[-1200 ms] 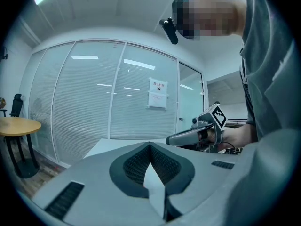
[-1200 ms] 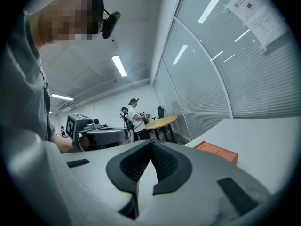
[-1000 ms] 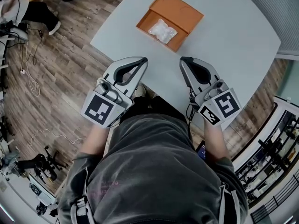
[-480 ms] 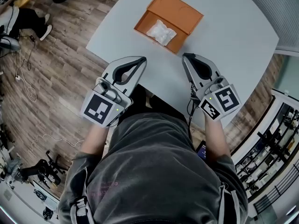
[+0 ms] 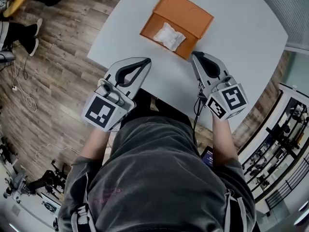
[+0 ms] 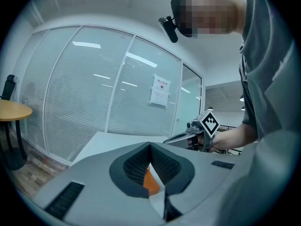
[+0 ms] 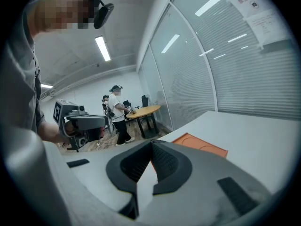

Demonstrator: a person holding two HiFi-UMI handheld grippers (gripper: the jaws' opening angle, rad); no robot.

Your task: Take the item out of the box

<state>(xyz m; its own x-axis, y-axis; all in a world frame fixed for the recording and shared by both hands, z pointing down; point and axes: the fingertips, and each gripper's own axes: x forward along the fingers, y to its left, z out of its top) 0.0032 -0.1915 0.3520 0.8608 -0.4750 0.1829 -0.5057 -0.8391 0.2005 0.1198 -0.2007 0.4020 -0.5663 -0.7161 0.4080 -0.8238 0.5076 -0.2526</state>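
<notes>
Right tongs (image 5: 194, 55), tips together, now nearer box (image 5: 186, 13); left tongs (image 5: 147, 61) likewise closed.

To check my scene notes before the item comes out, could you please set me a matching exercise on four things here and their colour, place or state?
Things:
1. box
2. white packet
3. right gripper
4. table

Descriptions:
A. shut and empty
B. pale grey
C. orange, open
D. lying inside the box

Pairs: 1-C, 2-D, 3-A, 4-B

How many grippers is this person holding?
2. The left gripper hangs over the table's near edge; the right gripper points beside the box's near corner. None seems hidden.
</notes>
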